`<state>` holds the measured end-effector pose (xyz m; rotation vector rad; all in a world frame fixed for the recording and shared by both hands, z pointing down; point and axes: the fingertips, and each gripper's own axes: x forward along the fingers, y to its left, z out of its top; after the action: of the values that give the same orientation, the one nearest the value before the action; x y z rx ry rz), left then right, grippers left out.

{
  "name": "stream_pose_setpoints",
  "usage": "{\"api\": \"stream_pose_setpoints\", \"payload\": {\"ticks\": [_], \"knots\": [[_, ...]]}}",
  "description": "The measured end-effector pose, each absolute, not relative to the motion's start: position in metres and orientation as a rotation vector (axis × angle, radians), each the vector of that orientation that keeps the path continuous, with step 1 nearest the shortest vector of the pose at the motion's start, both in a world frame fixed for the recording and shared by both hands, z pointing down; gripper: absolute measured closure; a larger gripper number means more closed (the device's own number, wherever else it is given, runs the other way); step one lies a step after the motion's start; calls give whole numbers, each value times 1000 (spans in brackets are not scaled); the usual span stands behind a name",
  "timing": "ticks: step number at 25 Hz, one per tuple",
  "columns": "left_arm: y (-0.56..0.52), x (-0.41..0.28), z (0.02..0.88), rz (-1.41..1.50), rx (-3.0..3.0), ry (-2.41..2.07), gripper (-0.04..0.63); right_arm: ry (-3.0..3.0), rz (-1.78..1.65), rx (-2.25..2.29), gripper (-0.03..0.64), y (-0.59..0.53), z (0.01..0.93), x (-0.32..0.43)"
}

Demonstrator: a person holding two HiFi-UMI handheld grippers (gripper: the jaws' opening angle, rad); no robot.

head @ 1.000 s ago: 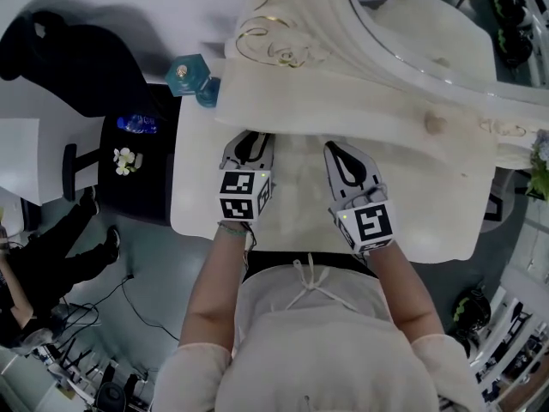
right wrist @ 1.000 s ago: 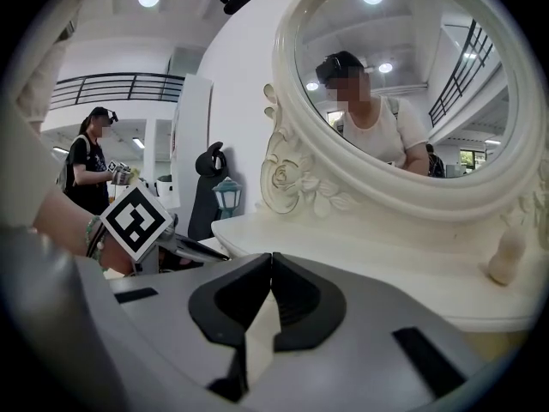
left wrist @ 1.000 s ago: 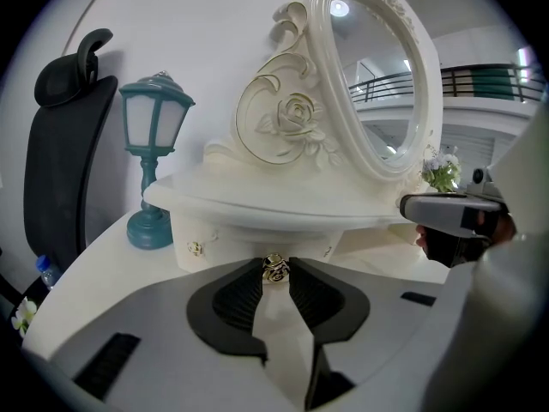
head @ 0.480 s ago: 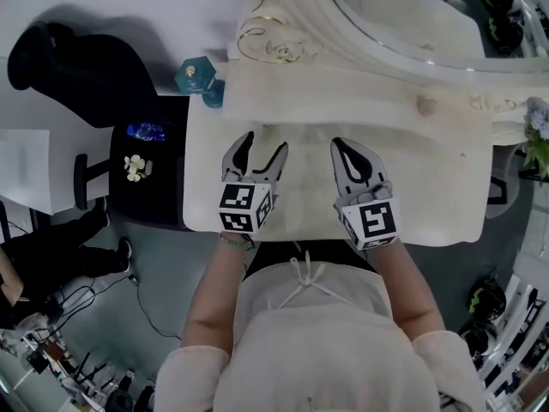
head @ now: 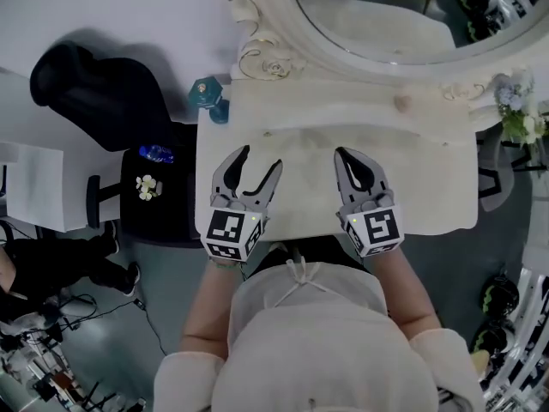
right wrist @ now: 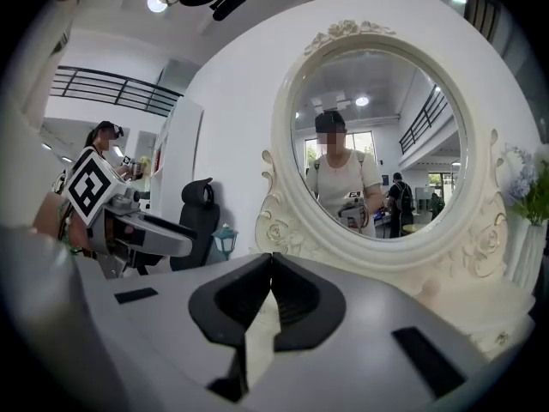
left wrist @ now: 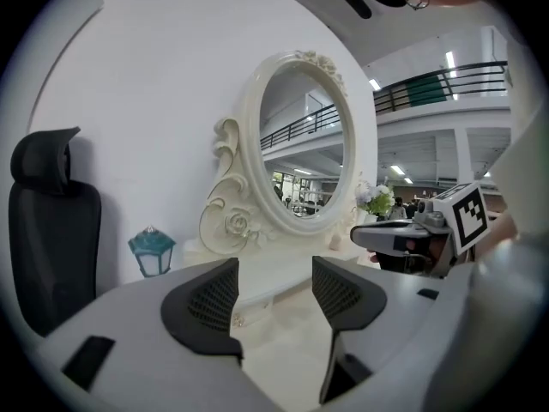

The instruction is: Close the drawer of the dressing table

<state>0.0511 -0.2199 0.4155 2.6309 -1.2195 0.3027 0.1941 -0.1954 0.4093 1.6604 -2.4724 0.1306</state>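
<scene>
The cream dressing table (head: 429, 178) lies below me, and its top hides the drawer front at the near edge. My left gripper (head: 260, 157) hovers over the left half of the top; its jaws stand wide, are closing a little, and hold nothing. In the left gripper view the left gripper (left wrist: 274, 294) points toward the oval mirror (left wrist: 304, 140). My right gripper (head: 345, 154) hovers over the middle of the top. In the right gripper view the right gripper (right wrist: 271, 260) has its tips together on nothing.
A teal lantern (head: 206, 91) stands at the table's back left corner. Flowers (head: 519, 114) sit at the back right. A black office chair (head: 94, 84) and a dark stool (head: 154, 187) with a bottle stand left of the table. My torso is close to the front edge.
Both grippers have risen and drawn back toward me over the tabletop. The left jaws went from nearly shut to wide apart. The right jaws stayed together.
</scene>
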Motion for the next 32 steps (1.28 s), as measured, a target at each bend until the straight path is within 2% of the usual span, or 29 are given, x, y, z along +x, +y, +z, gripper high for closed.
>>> {"api": "stream_pose_setpoints", "payload": {"ticks": [3, 6, 7, 8, 11, 18, 32], "knots": [[-210, 49, 385, 271, 2688, -1240, 373, -2467, 79, 1685, 611, -184, 389, 198], [-203, 46, 360, 218, 2717, -1265, 409, -2453, 29, 1727, 611, -176, 371, 204], [-201, 44, 352, 195, 2720, -1286, 443, -2454, 17, 1743, 611, -173, 365, 205], [-200, 41, 344, 171, 2722, -1311, 506, -2459, 6, 1755, 611, -171, 359, 206], [-193, 34, 327, 135, 2734, -1353, 549, -2483, -23, 1761, 611, -162, 344, 206], [-180, 37, 298, 100, 2819, -1291, 574, -2496, -60, 1789, 612, -147, 323, 214], [-173, 36, 285, 78, 2863, -1236, 575, -2506, -131, 1748, 614, -143, 309, 217]]}}
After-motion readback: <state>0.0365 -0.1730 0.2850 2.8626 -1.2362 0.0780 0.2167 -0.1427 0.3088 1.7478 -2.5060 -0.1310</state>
